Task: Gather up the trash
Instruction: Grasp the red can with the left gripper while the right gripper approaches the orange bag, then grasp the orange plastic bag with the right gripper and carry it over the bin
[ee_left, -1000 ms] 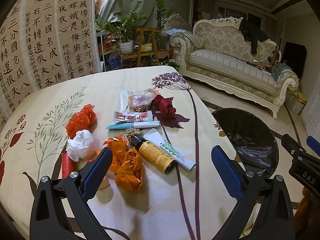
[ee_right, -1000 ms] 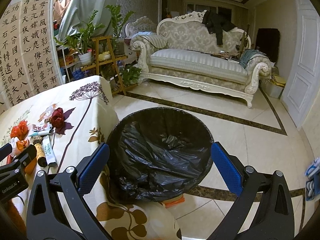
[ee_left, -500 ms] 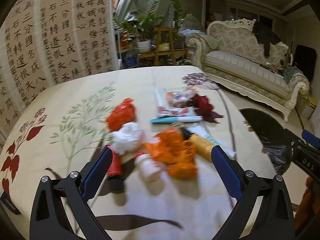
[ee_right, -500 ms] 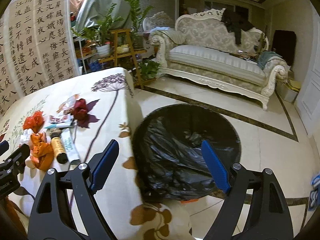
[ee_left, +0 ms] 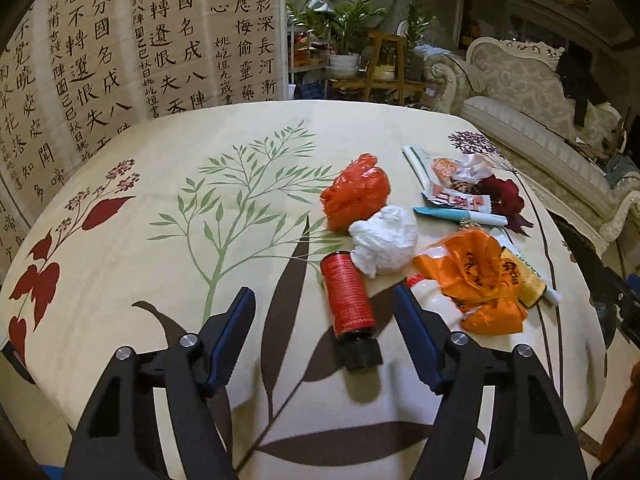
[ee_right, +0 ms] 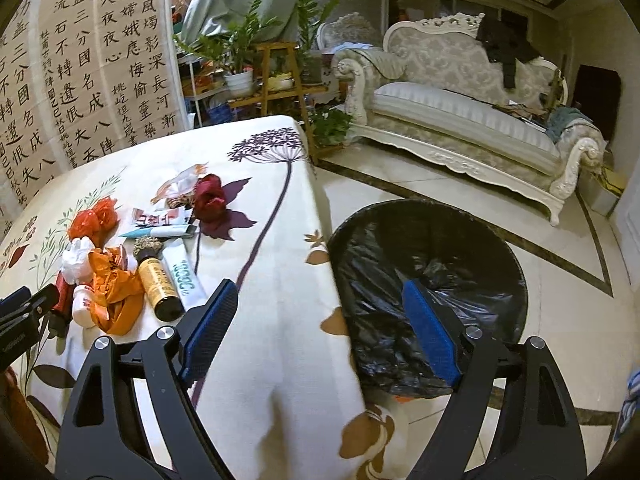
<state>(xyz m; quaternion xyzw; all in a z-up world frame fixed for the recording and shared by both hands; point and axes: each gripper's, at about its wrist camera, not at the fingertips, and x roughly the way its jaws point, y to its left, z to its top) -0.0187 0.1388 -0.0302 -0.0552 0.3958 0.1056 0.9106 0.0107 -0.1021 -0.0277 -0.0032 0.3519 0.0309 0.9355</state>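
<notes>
Trash lies on the floral tablecloth (ee_left: 168,248): a red bottle with a black cap (ee_left: 349,305), a white crumpled wad (ee_left: 385,245), a red-orange bag (ee_left: 355,192), an orange bag (ee_left: 478,280), a small white bottle (ee_left: 425,294), wrappers (ee_left: 456,200) and a yellow bottle (ee_right: 160,284). My left gripper (ee_left: 322,312) is open and empty, its jaws either side of the red bottle, just short of it. My right gripper (ee_right: 316,308) is open and empty over the table's right edge, beside the black-lined trash bin (ee_right: 428,280).
A dark red flower (ee_right: 210,200) and a white tube (ee_right: 184,272) lie among the trash. A calligraphy screen (ee_left: 120,48) stands behind the table. A white sofa (ee_right: 472,120), plants on a wooden stand (ee_right: 276,76) and tiled floor (ee_right: 560,320) lie beyond.
My left gripper swung left and moved in low toward the red bottle. My right gripper swung left, from over the bin to over the table's edge. Both stayed open.
</notes>
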